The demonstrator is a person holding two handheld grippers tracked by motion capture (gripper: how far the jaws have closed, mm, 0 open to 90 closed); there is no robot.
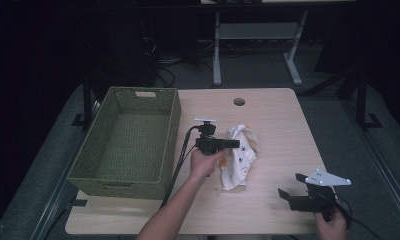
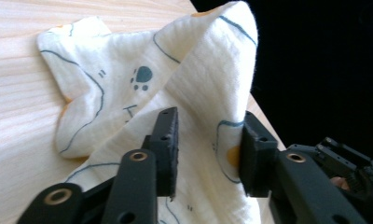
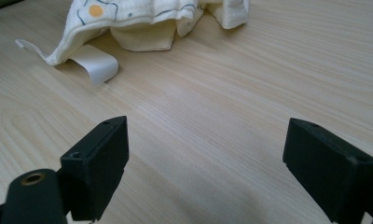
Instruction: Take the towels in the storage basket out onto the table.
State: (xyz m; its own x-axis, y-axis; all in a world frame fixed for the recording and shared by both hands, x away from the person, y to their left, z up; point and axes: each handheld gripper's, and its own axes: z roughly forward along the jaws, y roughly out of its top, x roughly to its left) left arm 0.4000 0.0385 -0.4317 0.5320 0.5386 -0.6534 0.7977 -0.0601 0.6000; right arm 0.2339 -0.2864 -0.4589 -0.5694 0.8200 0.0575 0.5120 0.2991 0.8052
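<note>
pinching a raised fold of the cloth (image 2: 198,79), the left tool (image 2: 208,149) has its two black jaws pressed against the fabric from either side, so it is grasping the cloth rather than hovering over it. in the high view this left tool (image 1: 227,144) sits over the middle of the surface (image 1: 278,115), with the cloth (image 1: 240,160) bunched beneath and spreading toward its 5 o'clock. the cloth is cream with paw prints and small orange spots, and a white label (image 3: 95,61) curls out from one edge.

the right tool (image 3: 205,163) is released, its jaws standing wide apart over bare wood, with nothing between them; in the high view the right tool (image 1: 300,192) waits at about 4 o'clock from the cloth, well apart from it.

at 9 o'clock from the cloth stands an open woven basket (image 1: 173,135), empty as far as can be seen, just beside the left hand (image 1: 204,162).

the step in hand looks like the grasp and lift of the cloth. the next move probably calls for keeping the pinch firm, raising the cloth clear of the surface, carrying it toward 9 o'clock over the basket rim and letting go inside; trailing fabric could snag on the rim.
</note>
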